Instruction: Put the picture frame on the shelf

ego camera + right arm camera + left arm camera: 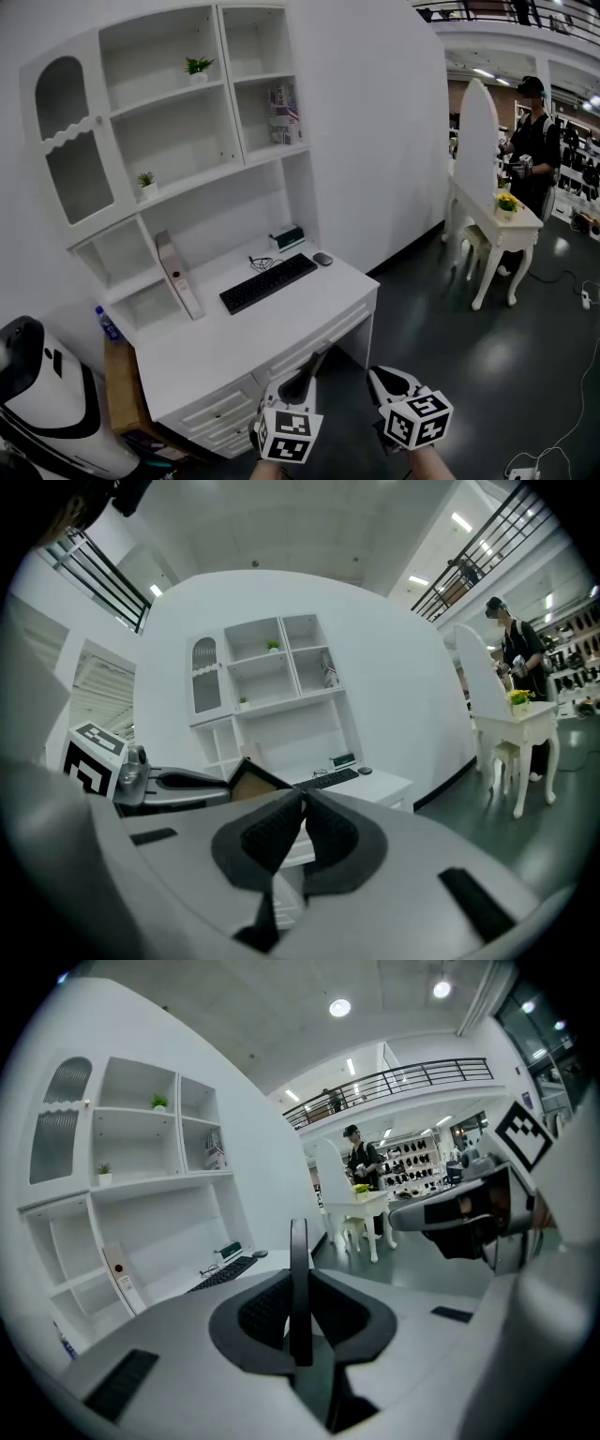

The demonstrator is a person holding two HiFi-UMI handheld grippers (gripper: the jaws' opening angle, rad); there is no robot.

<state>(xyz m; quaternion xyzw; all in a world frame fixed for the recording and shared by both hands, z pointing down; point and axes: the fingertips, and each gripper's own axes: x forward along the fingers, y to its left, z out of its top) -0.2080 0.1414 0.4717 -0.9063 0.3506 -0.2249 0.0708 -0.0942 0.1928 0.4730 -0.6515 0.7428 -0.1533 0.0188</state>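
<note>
My left gripper (298,386) is shut on the picture frame (317,361), a thin dark-edged panel held edge-on low in the head view, in front of the desk. In the left gripper view the frame (298,1251) stands upright as a narrow dark strip between the pads. The right gripper view shows its brown back (246,780) sticking out of the left gripper (178,785). My right gripper (377,375) hovers beside it, shut with nothing held, its pads meeting at the tip (302,797). The white shelf unit (169,103) rises above the desk, well ahead of both grippers.
The white desk (234,347) carries a black keyboard (267,282), a mouse (322,259) and a white box leaning upright (178,275). Small plants (198,66) sit on the shelves. A white dressing table (492,220) and a person (534,141) are at the right.
</note>
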